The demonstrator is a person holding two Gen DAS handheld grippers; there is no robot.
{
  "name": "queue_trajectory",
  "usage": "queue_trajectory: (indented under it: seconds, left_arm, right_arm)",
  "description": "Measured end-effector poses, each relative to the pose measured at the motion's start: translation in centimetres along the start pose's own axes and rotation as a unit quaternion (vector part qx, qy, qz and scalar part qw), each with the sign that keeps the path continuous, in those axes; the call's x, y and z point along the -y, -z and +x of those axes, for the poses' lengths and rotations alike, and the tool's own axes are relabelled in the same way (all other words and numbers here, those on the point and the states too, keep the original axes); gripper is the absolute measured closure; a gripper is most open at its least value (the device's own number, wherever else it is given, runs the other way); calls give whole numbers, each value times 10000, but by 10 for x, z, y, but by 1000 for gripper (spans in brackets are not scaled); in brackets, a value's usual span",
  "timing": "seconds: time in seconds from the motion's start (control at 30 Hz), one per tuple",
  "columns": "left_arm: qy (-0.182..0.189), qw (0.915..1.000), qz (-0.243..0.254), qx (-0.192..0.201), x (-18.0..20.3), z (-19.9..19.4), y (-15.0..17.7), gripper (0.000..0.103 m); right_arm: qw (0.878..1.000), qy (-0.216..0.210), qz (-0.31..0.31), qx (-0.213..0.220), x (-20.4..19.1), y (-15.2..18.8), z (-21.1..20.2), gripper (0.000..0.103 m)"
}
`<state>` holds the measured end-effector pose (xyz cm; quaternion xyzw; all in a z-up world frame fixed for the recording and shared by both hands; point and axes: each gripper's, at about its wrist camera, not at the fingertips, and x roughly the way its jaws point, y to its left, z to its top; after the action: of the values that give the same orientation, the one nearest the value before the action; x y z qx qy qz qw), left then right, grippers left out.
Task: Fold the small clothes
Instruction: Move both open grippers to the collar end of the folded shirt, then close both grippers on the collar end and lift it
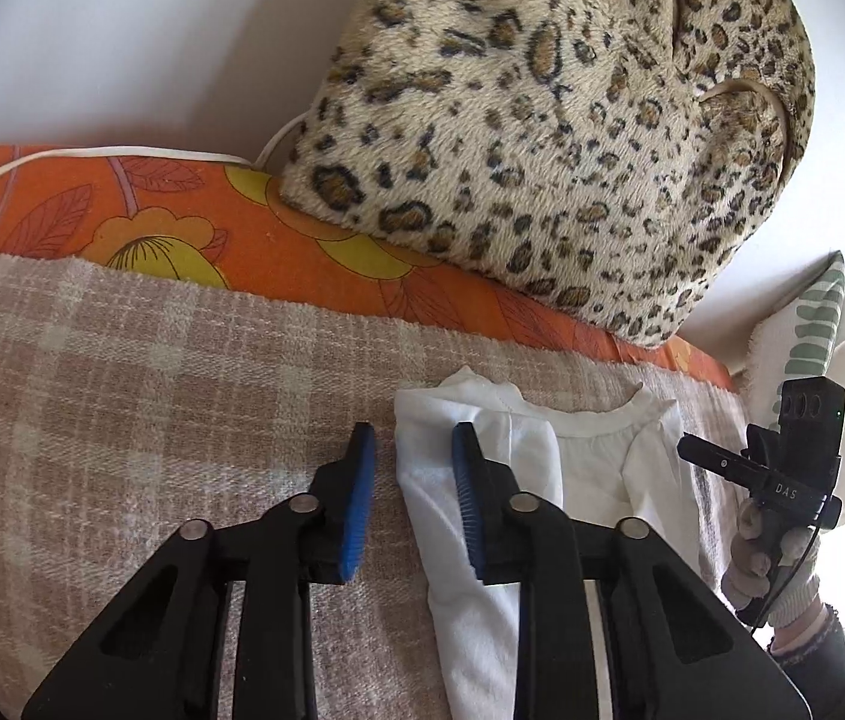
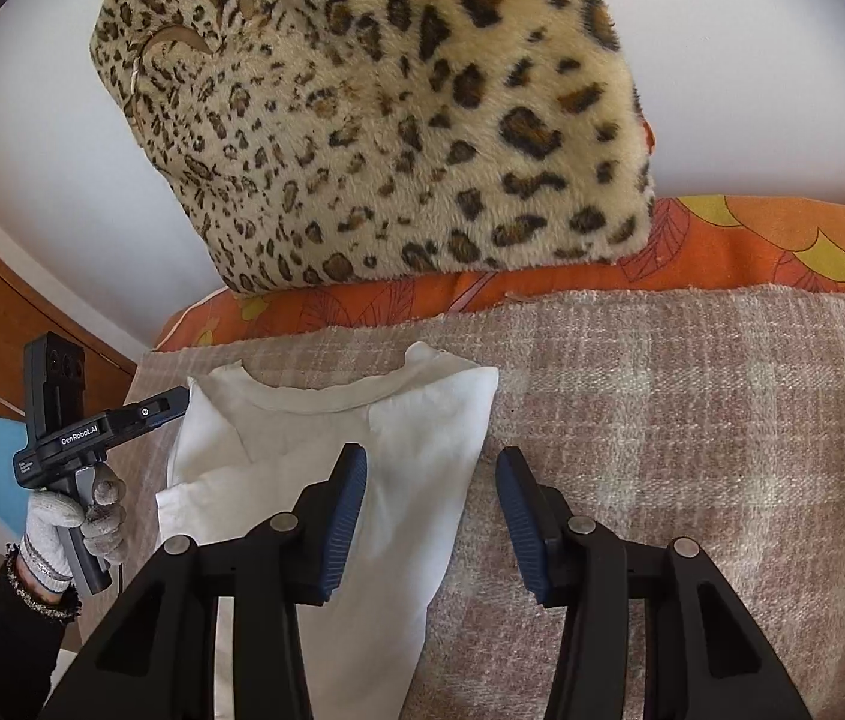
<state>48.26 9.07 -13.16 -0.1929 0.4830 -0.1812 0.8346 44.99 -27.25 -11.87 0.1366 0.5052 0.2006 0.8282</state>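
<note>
Left tool (image 1: 412,438) and right tool (image 2: 431,456) both angle downward, jaws standing apart.

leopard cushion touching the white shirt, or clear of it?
Apart. The right wrist view shows a strip of plaid blanket and orange sheet between the white shirt collar and the leopard cushion.

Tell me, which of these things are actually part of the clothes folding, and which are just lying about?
Part of the job: white top, left gripper, right gripper, checked blanket the top lies on.
Just lying about: leopard-print cushion, orange flowered sheet, green-patterned pillow, white cable.
</note>
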Motion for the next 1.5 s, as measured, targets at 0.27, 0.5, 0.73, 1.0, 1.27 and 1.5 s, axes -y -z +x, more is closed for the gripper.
queue_trajectory:
  seconds: [0.27,0.5,0.73,1.0,1.27,1.5]
  left_arm:
    - [-33,9996,110,273,8,-3,-7,100]
    - [42,9998,10,169,3,-11,-8,81]
    - [250,9995,-204,-16,2,3,-5,76]
    - [107,9998,99,169,19,7,-1,101]
    - [225,9981,298,482,39,-32,-4,101]
    - [334,9964,463,624,64,-69,7,102]
  right_arm:
    - [9999,123,-59,-40,-10,-11,14,71]
    - [10000,17,44,-63,-11,-14,21,73]
    - [9998,-18,157,-95,-7,-15,17,73]
    - [9999,56,-18,-109,-14,-21,12,99]
    - [9996,-26,-222,163,-37,-23,-22,101]
    - [9987,-79,-409,309,-70,-12,-58,101]
